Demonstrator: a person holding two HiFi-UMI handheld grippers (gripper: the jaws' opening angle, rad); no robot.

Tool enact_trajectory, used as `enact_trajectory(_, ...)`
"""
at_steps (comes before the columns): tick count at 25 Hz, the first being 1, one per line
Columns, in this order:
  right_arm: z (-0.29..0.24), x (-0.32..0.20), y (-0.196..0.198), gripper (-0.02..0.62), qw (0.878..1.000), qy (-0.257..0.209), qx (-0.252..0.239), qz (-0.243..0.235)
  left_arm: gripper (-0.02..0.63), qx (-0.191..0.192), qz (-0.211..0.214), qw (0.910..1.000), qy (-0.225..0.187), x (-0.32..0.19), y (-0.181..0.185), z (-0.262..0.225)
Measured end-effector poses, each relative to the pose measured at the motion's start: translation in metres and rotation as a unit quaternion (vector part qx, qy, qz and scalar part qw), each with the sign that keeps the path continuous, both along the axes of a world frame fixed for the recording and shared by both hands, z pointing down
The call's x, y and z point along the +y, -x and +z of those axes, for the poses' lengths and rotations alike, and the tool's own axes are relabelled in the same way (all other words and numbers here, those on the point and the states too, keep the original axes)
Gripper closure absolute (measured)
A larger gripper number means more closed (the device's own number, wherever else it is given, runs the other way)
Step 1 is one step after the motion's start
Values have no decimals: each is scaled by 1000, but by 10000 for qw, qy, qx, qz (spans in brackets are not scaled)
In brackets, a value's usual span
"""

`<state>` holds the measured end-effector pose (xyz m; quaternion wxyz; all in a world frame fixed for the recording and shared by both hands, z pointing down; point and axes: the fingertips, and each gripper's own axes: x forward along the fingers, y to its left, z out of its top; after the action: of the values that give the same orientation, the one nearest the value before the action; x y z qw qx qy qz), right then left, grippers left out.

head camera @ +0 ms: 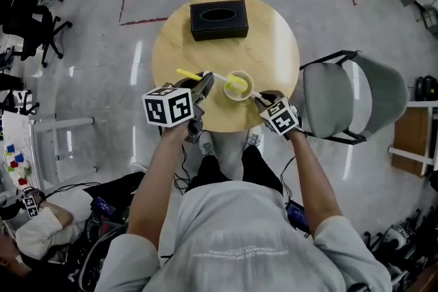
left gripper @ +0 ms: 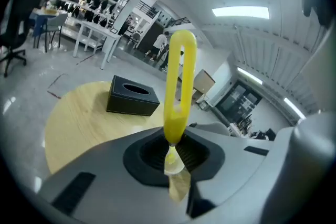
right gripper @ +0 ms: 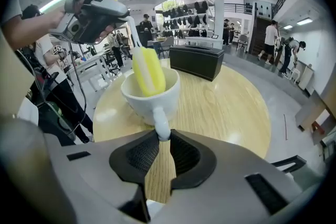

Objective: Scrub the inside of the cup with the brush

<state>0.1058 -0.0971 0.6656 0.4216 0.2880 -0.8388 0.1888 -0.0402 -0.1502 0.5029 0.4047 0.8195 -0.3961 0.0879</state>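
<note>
Round wooden table (head camera: 274,51) carries the cup (right gripper: 142,107), our right gripper (right gripper: 160,139) pinches its handle, our left gripper (left gripper: 173,157) clamps the brush (right gripper: 148,73), yellow head down inside the cup, so we judge scrubbing under way, not finished.

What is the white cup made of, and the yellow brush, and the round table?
The cup looks like glazed ceramic: white, smooth, shiny, thick-walled. The brush looks like plastic: bright yellow and glossy, with a slotted handle; its head could be something softer. The table looks like pale wood, or a wood-look top: grain lines show.
</note>
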Motion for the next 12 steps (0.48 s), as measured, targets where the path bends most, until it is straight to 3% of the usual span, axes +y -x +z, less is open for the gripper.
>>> enact_trajectory(7, -2, 6, 4, 502, 9977, 220, 47, -645, 555, -1184, 254, 9917, -435, 17, -21, 8)
enact_trajectory(12, -7, 15, 8, 494, 9942, 471, -114, -960, 555, -1487, 50, 9877, -480, 19, -41, 20)
